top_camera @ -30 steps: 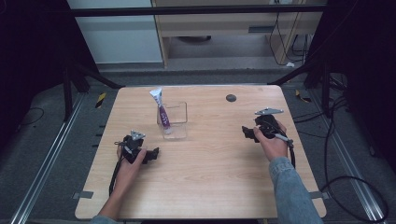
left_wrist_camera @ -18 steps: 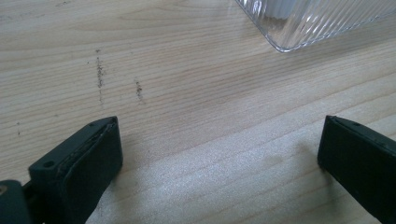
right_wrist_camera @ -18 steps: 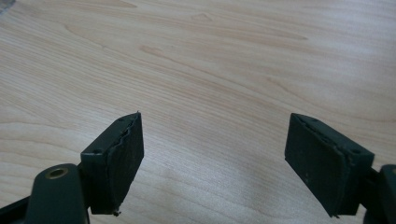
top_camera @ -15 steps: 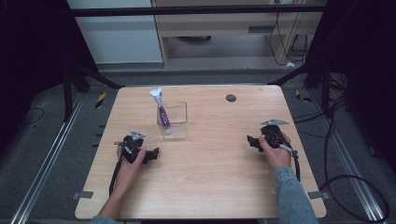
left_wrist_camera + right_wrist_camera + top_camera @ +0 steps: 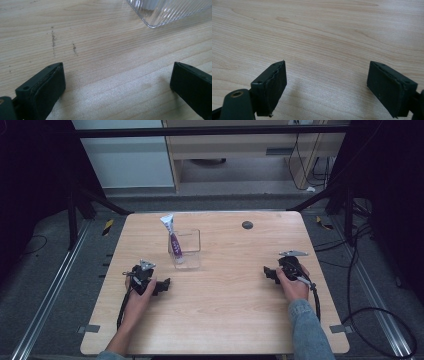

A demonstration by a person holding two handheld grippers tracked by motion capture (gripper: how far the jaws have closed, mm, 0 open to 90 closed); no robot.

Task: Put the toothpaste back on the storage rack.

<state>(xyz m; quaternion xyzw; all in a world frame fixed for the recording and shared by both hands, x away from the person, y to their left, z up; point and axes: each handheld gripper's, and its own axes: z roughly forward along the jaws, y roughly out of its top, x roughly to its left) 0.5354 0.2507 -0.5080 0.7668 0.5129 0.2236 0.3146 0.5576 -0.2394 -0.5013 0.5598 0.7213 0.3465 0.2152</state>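
Nearest to me, at the bottom of the high view, my 2 forearms enter the frame. My left gripper rests on the table at lower left of centre, and my right gripper rests at lower right, well apart from the left one. Each has a cable trailing back along the forearm and a grey 3-cornered plate on top.

In the left gripper view, the left gripper has its 2 black jaws spread wide, 1 at each lower corner of the frame, with bare wood grain between them; they hold nothing. A few small dark specks mark the wood at upper left of that frame.

In the right gripper view, the right gripper likewise has its jaws wide apart over bare wood, with nothing between them.

Farther up in the high view, a clear ribbed container stands on the table above and to the right of the left gripper, near it but apart. Its ribbed corner appears at the upper right of the left gripper view. Inside it a white and purple tube leans toward the upper left, its flat white end above the rim.

Beyond that, a small dark round mark lies near the table's far edge, right of centre.
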